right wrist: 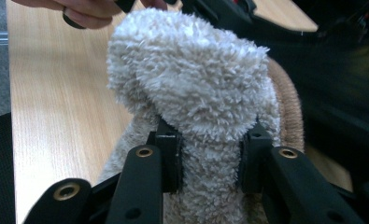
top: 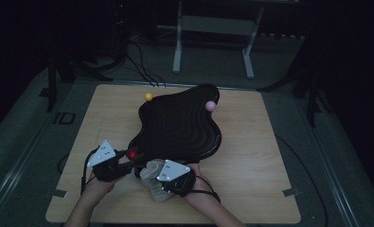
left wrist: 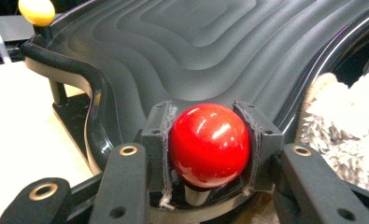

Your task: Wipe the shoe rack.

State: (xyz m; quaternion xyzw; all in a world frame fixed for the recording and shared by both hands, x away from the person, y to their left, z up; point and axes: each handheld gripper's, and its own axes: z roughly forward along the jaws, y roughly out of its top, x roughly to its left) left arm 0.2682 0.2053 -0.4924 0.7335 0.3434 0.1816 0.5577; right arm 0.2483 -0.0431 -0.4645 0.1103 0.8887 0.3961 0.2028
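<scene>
A black wavy tray (top: 180,125) with ridged contours lies on the wooden table (top: 251,156). Three knobs stick out from its rim: yellow (top: 148,96), pink (top: 210,106) and red (top: 132,154). My left gripper (top: 128,158) is shut on the red ball knob (left wrist: 208,143) at the tray's near left corner, with the ridged tray surface (left wrist: 191,51) and the yellow knob (left wrist: 36,11) beyond it. My right gripper (right wrist: 210,161) is shut on a fluffy cream cloth (right wrist: 196,88), held just in front of the tray's near edge, where the cloth (top: 154,182) bunches under the gripper (top: 168,177).
A white metal frame (top: 213,33) and cables (top: 142,66) stand on the dark floor behind the table. Bare tabletop (top: 270,189) lies right of the tray. The person's other hand (right wrist: 79,11) appears at the top of the right gripper view.
</scene>
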